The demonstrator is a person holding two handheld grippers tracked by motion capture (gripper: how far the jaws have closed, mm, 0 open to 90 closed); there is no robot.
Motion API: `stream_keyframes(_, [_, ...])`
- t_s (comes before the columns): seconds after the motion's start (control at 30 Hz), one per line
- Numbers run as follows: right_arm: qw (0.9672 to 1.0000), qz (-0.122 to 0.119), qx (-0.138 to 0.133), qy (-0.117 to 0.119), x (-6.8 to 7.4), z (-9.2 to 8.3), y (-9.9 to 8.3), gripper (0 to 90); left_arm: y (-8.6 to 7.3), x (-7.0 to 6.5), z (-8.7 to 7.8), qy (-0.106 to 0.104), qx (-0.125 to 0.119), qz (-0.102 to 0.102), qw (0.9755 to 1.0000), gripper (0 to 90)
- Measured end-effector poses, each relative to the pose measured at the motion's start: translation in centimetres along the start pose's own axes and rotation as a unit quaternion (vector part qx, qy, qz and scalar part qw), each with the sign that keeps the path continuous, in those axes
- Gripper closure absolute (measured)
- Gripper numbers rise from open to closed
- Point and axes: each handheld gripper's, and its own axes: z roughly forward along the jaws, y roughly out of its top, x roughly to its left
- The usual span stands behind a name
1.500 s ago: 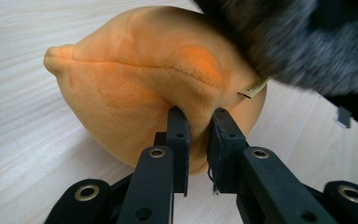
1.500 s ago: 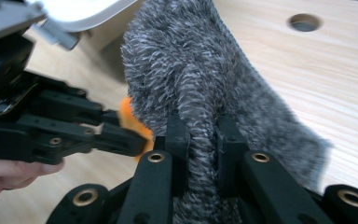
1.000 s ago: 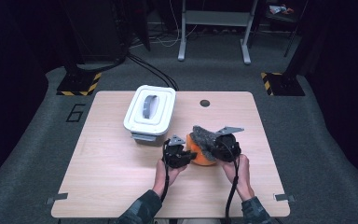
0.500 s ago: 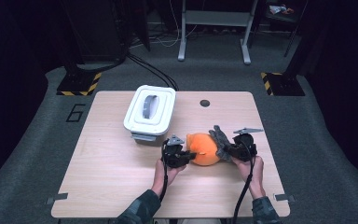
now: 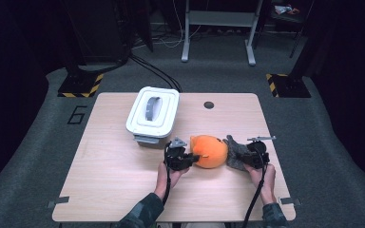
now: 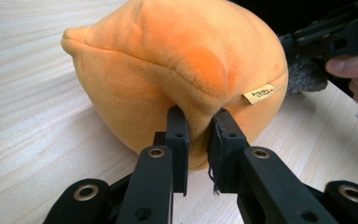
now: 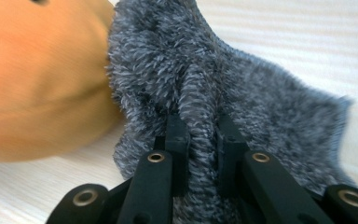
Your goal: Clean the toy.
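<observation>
Orange plush makes up the rounded soft toy [image 5: 210,151] that lies on the pale wooden bench [image 5: 109,180], toward the person's side and a little right of the middle. A seam runs across its surface and a small tan label [image 6: 261,94] is sewn to one side, as the left gripper view shows. Attached to the toy's right end is a fuzzy grey part [image 5: 235,151], mottled dark and light, which spreads flat onto the bench in the right gripper view.

At the toy's left end the left tongs [image 5: 191,159] are pinching a fold of the orange plush; in the left gripper view [image 6: 199,135] the two black jaws stand close together with the fabric bulging between them. The left hand [image 5: 165,172] holds the tool low over the bench, with its cable trailing back along the sleeve.

On the other side the right tongs [image 5: 240,156] are pinching a ridge of the grey fuzzy part; in the right gripper view [image 7: 200,140] the jaws press into the pile from both sides, with the orange body just beyond to the left. The right hand [image 5: 261,173] sits near the bench's right edge.

So the toy is stretched between the two tools, one at each end, resting on the wood.

Behind the toy, to the left, a white lidded box [image 5: 153,113] with a grey handle stands on the bench, apart from the toy. A small dark round hole [image 5: 208,105] marks the bench's far side.
</observation>
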Motion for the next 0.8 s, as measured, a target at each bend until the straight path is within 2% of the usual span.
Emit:
stream_keyframes(0.07, [0.9999, 0.010, 0.004, 0.006, -0.3, 0.2, -0.3, 79.0, -0.1, 0.1, 0.1, -0.001, 0.000, -0.002, 1.0000, 79.3])
stream_keyframes(0.17, [0.9999, 0.010, -0.005, 0.006, -0.2, 0.0, -0.4, 79.0, -0.1, 0.0, 0.2, 0.000, 0.000, 0.001, 1.0000, 79.3])
stream_keyframes(0.2, [0.9999, -0.005, -0.013, 0.005, -0.3, -0.3, -0.3, 79.0, -0.1, -0.1, 0.2, 0.000, 0.002, 0.002, 1.0000, 79.3])
stream_keyframes(0.33, [0.9990, -0.022, -0.038, 0.006, 0.7, -2.3, 0.6, 79.0, -0.1, -0.1, 0.1, 0.000, 0.001, 0.005, 1.0000, 79.3])
stream_keyframes(0.47, [0.9967, -0.048, -0.064, 0.014, 2.6, -4.7, 2.0, 79.1, 0.0, -0.3, 0.1, -0.002, -0.001, 0.006, 1.0000, 79.3])
stream_keyframes(0.57, [0.9939, -0.069, -0.080, 0.030, 4.6, -6.0, 3.0, 79.1, 0.1, -0.4, 0.1, -0.001, -0.006, 0.011, 0.9999, 79.1])
stream_keyframes(0.73, [0.9886, -0.116, -0.080, 0.051, 8.2, -6.6, 4.2, 79.0, 0.3, -0.8, 0.1, -0.003, -0.002, 0.020, 0.9998, 79.1])
stream_keyframes(0.8, [0.9882, -0.124, -0.072, 0.055, 9.5, -6.2, 4.5, 79.0, 0.4, -1.0, 0.2, -0.005, -0.003, 0.021, 0.9998, 79.1])
